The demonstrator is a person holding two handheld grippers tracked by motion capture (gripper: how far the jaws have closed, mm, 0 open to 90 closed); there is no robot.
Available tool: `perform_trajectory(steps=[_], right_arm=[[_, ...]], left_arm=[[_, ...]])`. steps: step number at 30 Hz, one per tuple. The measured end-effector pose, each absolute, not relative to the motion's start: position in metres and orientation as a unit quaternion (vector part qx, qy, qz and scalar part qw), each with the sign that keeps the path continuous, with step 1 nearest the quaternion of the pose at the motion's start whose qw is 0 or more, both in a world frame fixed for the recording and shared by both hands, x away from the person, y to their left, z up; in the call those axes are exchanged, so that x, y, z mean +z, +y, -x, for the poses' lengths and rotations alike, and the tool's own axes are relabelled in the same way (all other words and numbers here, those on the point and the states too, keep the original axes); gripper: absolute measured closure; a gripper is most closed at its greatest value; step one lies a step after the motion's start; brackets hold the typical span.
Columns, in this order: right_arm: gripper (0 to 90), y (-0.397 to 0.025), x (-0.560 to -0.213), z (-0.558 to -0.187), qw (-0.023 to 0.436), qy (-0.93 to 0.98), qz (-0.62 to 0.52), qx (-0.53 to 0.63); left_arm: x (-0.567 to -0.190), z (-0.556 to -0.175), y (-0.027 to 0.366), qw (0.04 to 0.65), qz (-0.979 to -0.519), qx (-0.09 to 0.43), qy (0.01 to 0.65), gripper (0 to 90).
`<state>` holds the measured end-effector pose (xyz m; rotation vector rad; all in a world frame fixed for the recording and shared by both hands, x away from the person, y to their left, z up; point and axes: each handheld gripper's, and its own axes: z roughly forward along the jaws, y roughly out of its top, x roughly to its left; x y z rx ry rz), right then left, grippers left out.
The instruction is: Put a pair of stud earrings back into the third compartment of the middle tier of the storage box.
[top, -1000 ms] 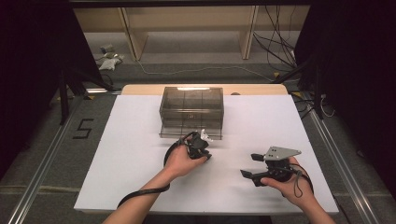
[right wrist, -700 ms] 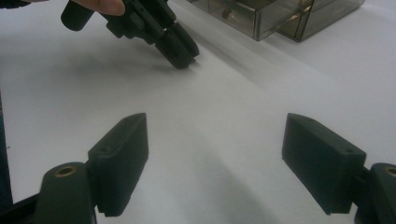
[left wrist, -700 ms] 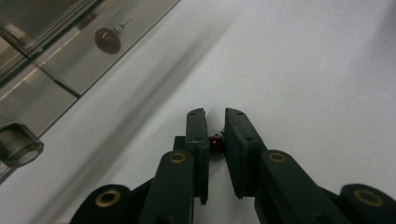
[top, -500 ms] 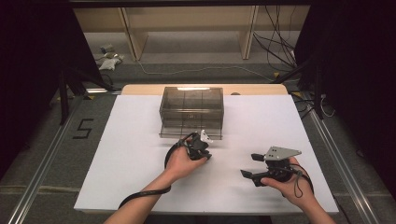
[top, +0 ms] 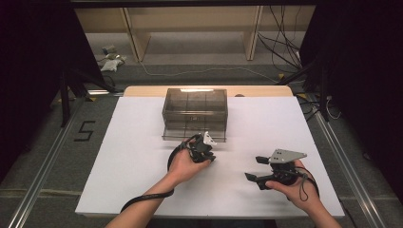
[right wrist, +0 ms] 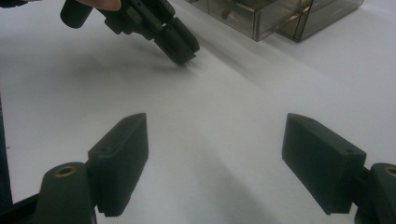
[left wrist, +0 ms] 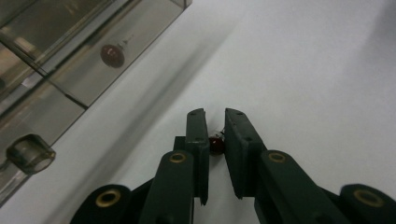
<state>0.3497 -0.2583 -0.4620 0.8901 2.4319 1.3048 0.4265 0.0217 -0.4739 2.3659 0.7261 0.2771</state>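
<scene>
A smoky clear plastic drawer box [top: 195, 113] stands at the middle back of the white table. Just in front of it, my left gripper [top: 205, 151] points down at the table, shut on a small dark red bead-like object [left wrist: 215, 144] with a thin wire at its tip. Inside a drawer of the box [left wrist: 70, 60] lies another small red piece [left wrist: 112, 55], and a clear drawer knob [left wrist: 29, 151] sits close by. My right gripper [top: 253, 168] hovers at the front right, wide open and empty [right wrist: 215, 135]. It faces the left gripper [right wrist: 183, 49] and the box [right wrist: 261, 18].
The white table sheet [top: 123, 156] has open room to the left and right of the box. A wooden strip [top: 142, 90] edges the back. Cables trail from both grippers toward the front edge; a metal rail [top: 43, 171] runs along the left.
</scene>
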Motion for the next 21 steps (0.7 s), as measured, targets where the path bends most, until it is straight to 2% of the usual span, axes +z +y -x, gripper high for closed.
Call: perform_trajectory(steps=[6, 21], right_arm=[[23.6, -0.258, -0.462, -0.35, 0.12, 0.832, -0.305, 0.447], [23.5, -0.259, -0.462, -0.35, 0.121, 0.832, -0.306, 0.446]], left_arm=[[-0.47, -0.426, 0.024, 0.326, -0.903, 0.115, 0.253, 80.0], [-0.456, -0.423, 0.026, 0.346, -0.894, 0.126, 0.256, 80.1]])
